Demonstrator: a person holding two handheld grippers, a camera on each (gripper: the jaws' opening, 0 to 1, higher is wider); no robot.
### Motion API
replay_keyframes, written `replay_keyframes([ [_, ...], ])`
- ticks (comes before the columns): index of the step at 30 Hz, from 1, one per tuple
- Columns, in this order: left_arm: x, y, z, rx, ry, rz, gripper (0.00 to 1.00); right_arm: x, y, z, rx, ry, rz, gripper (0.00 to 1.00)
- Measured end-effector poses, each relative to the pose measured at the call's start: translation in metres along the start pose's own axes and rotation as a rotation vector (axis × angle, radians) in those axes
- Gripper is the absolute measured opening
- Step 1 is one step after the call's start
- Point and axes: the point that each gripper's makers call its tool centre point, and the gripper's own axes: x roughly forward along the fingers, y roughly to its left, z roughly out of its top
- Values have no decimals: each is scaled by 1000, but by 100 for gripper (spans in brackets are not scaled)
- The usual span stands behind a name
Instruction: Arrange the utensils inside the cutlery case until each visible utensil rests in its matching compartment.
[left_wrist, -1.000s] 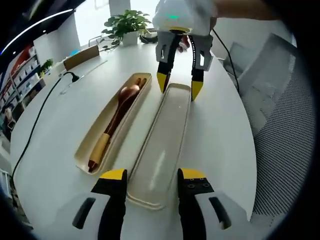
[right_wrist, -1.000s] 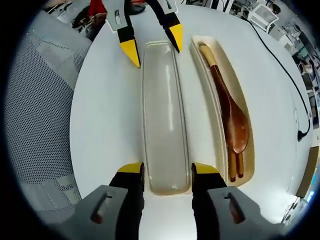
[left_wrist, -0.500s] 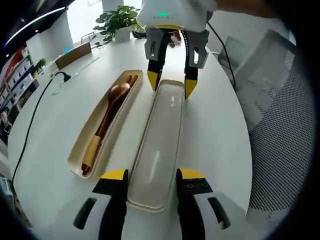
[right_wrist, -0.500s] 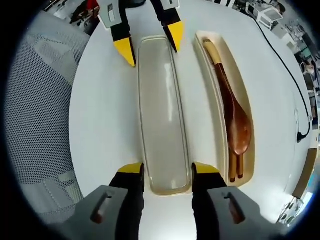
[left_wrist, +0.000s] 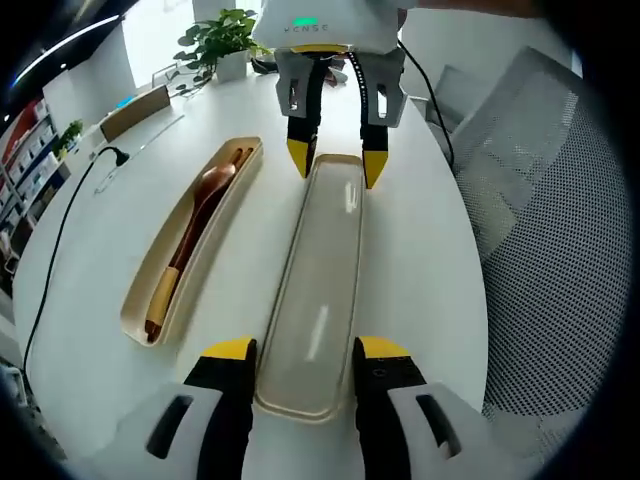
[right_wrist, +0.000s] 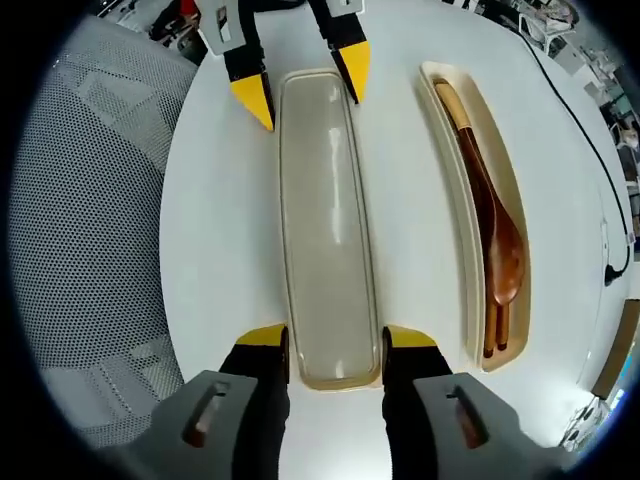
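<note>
Nearby, black cable (left_wrist: 55, 250), potted plant (left_wrist: 222, 40), mesh chair (right_wrist: 90, 200) beside white table (left_wrist: 430, 260).

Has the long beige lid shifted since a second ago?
Yes. The lid slid sideways away from the beige tray holding the wooden spoon, widening their gap.

The right gripper (right_wrist: 335, 345) straddles the near end of the lid (right_wrist: 322, 220); the left gripper (right_wrist: 303, 82) straddles its far end. Right of them lies the case (right_wrist: 452, 195), holding a wooden spoon (right_wrist: 497, 238).
</note>
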Motion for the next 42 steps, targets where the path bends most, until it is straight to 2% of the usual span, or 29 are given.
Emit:
replay_keyframes([
  [1, -1, 2, 0, 5, -2, 17, 42, -1, 1, 0, 12, -5, 7, 34],
  [3, -6, 2, 5, 44, -48, 44, 46, -6, 4, 1, 68, -40, 41, 34],
  [6, -12, 5, 12, 108, -90, 98, 49, -9, 5, -2, 121, -52, 73, 34],
  [10, -15, 7, 17, 202, -121, 154, 49, -10, 20, -2, 222, -73, 185, 34],
  [11, -15, 7, 16, 236, -112, 166, 49, -10, 22, -2, 241, -74, 205, 34],
  [13, -15, 9, 22, 316, -136, 190, 48, -10, 26, -3, 292, -78, 255, 34],
  [15, -12, 7, 21, 321, -132, 180, 51, -10, 34, -3, 360, -86, 323, 34],
  [18, -8, 5, 20, 347, -120, 159, 47, -11, 44, -3, 458, -90, 420, 34],
  [21, -1, 4, 16, 361, -90, 137, 41, -11, 48, -2, 484, -112, 471, 34],
  [22, 3, 3, 18, 348, -97, 132, 39, -11, 48, -2, 496, -117, 481, 34],
  [25, 5, 3, 19, 352, -90, 128, 33, -10, 48, -4, 505, -118, 490, 34],
  [28, 6, -1, 16, 350, -65, 103, 21, -9, 49, -8, 495, -101, 492, 34],
  [34, 3, 2, 17, 376, -57, 125, 14, -9, 48, -7, 479, -101, 488, 34],
  [38, 1, 1, 16, 355, -57, 121, 14, -9, 49, -6, 449, -82, 470, 35],
  [40, 1, 0, 15, 358, -52, 119, 14, -9, 50, -7, 430, -78, 451, 35],
  [42, -1, 0, 13, 341, -42, 120, 14, -9, 39, -5, 328, -112, 359, 35],
])
